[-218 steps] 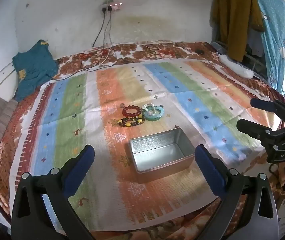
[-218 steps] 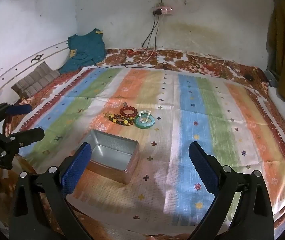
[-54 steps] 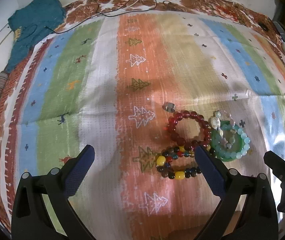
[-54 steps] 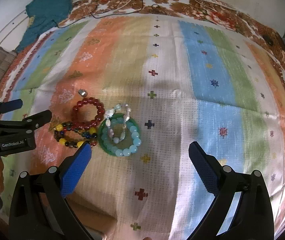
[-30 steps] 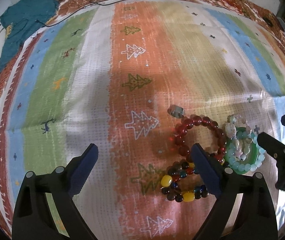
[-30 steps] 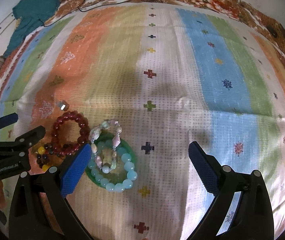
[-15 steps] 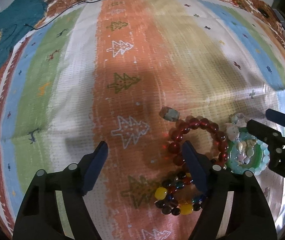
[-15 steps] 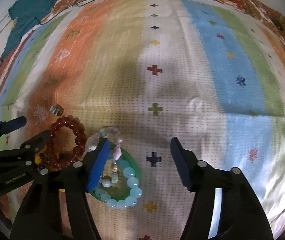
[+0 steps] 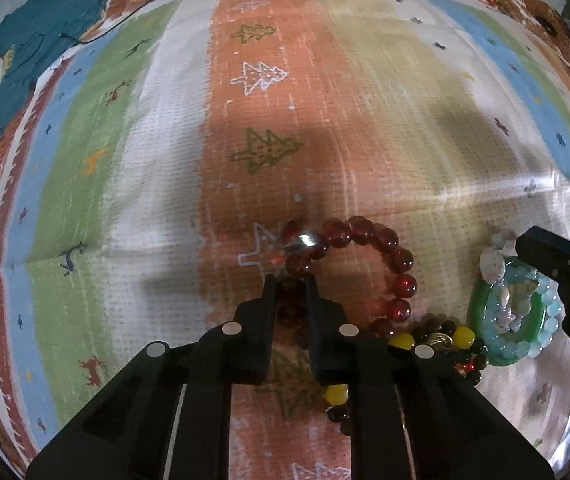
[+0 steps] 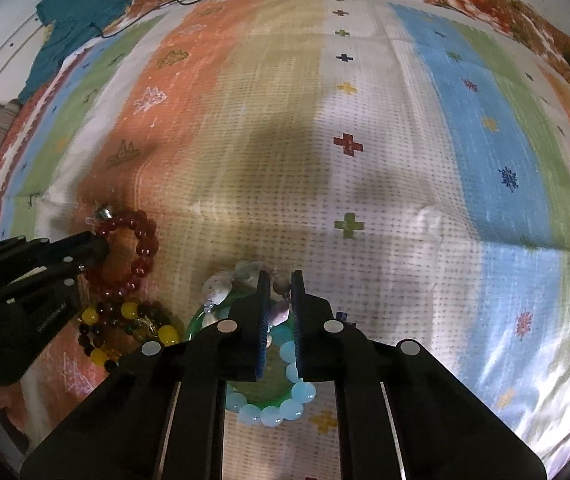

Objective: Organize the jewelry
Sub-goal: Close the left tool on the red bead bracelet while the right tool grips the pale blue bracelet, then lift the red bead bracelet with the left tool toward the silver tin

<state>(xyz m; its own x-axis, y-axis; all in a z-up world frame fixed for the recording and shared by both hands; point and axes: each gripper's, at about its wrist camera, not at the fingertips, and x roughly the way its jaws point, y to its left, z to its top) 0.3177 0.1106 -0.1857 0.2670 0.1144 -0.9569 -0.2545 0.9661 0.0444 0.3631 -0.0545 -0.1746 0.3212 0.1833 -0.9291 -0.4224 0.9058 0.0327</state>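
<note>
- We are pinching the red bracelet [image 9: 369, 264] with the left gripper [image 9: 290, 280], jaws nearly together on its near-left beads; it is lying on the striped cloth [image 9: 165, 152].
- We are clamping the right gripper [image 10: 279, 278] on the pale bracelet [image 10: 221, 288], which is resting over the green bangle [image 10: 197, 326] and the aqua bracelet [image 10: 273, 412].
- The round beads are probably slipping easily, so a lift may be dropping either strand.
- The multicolour bracelet [image 9: 431, 340] is touching the red one, so it may be dragging along.
- The pale strand may be snagging the bangle.
</note>
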